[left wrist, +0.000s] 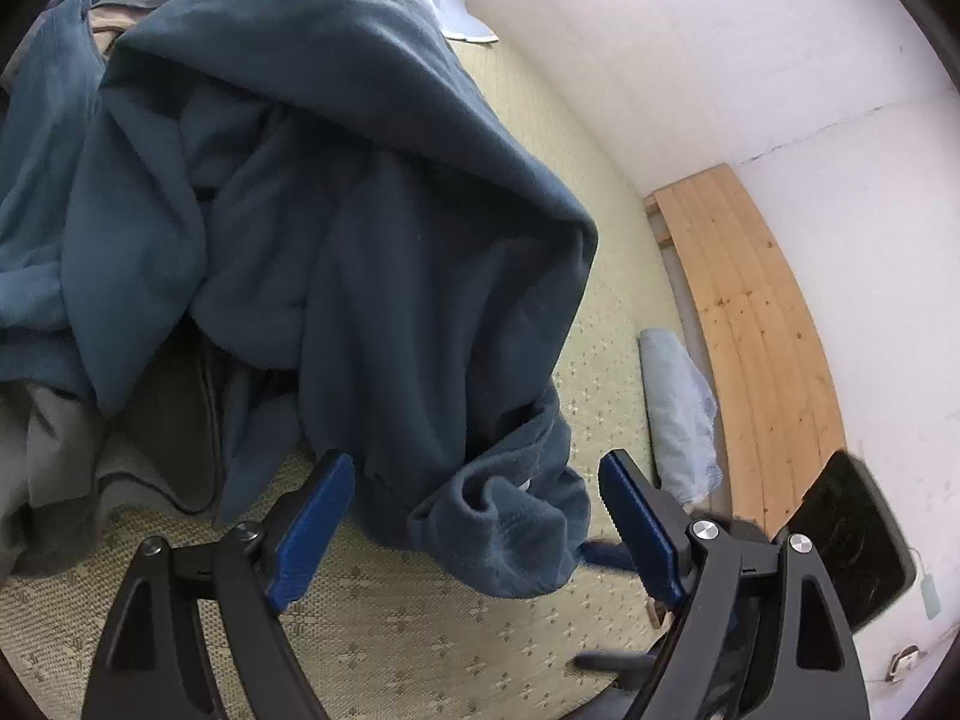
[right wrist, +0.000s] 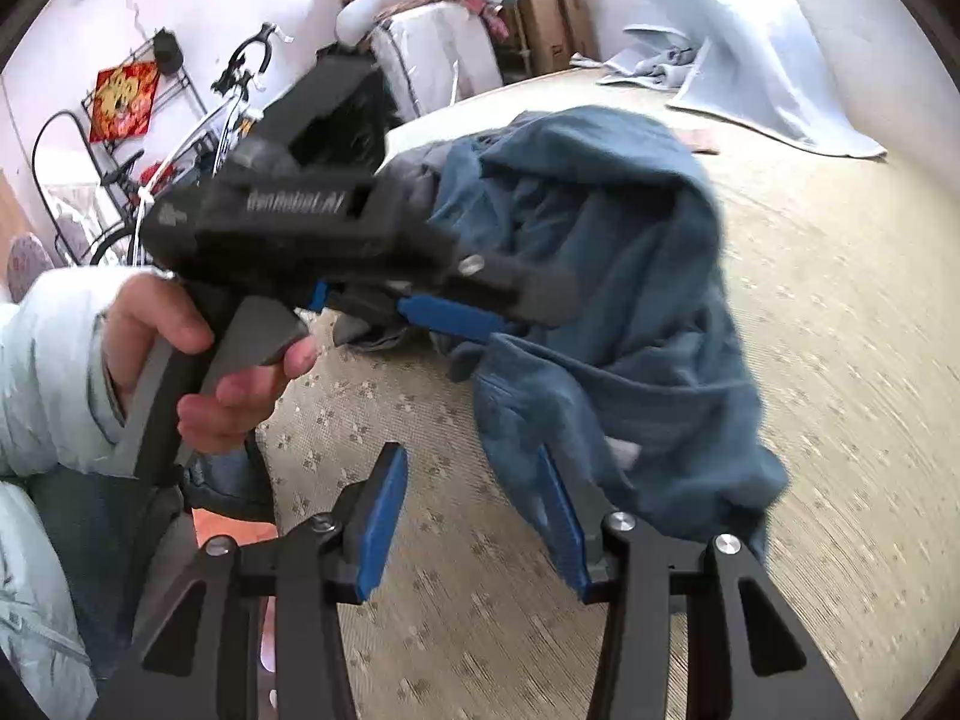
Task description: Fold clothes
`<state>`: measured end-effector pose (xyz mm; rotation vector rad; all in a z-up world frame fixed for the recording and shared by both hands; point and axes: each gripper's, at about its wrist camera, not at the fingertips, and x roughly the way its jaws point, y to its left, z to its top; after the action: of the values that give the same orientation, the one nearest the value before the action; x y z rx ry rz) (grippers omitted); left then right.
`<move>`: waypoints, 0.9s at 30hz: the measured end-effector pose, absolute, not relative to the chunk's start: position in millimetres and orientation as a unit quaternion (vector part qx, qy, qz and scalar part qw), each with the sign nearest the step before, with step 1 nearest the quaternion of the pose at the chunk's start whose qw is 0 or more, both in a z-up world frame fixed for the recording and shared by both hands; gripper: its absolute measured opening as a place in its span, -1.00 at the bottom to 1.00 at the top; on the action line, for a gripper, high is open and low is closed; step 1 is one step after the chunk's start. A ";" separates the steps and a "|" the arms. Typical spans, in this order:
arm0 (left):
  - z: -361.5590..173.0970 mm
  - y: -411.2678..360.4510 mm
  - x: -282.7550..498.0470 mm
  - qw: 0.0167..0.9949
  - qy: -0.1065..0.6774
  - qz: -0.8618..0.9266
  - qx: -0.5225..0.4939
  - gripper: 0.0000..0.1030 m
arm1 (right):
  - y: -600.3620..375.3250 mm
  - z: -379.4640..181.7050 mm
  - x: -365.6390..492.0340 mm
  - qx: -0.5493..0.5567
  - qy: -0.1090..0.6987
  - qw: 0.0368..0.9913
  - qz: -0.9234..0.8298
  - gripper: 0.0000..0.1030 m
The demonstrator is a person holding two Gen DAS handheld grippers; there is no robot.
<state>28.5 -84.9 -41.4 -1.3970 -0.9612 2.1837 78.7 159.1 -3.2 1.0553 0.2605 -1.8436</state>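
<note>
One blue fleece garment (left wrist: 336,228) lay crumpled in a heap on the patterned mat (left wrist: 420,648), its cuffed sleeve end (left wrist: 510,528) trailing toward the near edge of the mat. A second, grey garment (left wrist: 54,456) lay partly under it on the left side of the left wrist view, and a tan piece of cloth (left wrist: 114,18) showed behind the heap at the far left.

Two hand-held grippers were in view. The left hand-held gripper (left wrist: 474,516) stood with its blue pads wide apart, the sleeve end lying between them; whether either pad touched the cloth could not be told. In the right wrist view the same left hand-held gripper (right wrist: 456,318) appeared from the side, held by a person's hand (right wrist: 198,360) in a pale sleeve (right wrist: 42,372), its tip at the edge of the fleece. The right hand-held gripper (right wrist: 474,516) had its jaws partly apart; a fold of the blue fleece (right wrist: 612,312) draped over the right finger (right wrist: 561,516), while the left finger (right wrist: 381,516) stood clear of it, so nothing was clamped.

Farther out, a pale blue sheet (right wrist: 750,60) lay at the far edge of the mat, and a rolled pale cloth (left wrist: 678,414) sat just beside the mat's right edge, next to wooden slats (left wrist: 756,324) against the white wall (left wrist: 690,48). Two cardboard boxes (right wrist: 555,30) stood stacked at the back; what they held was hidden. A bicycle (right wrist: 198,138) leaned near a wire rack (right wrist: 138,96).
</note>
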 end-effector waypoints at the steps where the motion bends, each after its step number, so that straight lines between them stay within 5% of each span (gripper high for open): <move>1: -41.1 -84.4 29.3 0.187 -0.341 0.776 -0.497 0.69 | 164.9 -0.2 75.8 0.430 0.101 0.474 -0.761 -0.06; 20: -46.8 -62.4 39.9 0.197 -0.391 0.743 -0.505 0.69 | 136.9 -31.4 87.3 0.469 0.143 0.508 -0.708 -0.06; 27: -50.8 -64.1 42.8 0.182 -0.411 0.734 -0.509 0.44 | 135.8 -31.8 81.8 0.469 0.125 0.519 -0.703 -0.05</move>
<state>42.8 -64.1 -50.8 -1.4374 -1.1613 2.0705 81.8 135.8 -31.8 1.1255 0.2995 -1.6870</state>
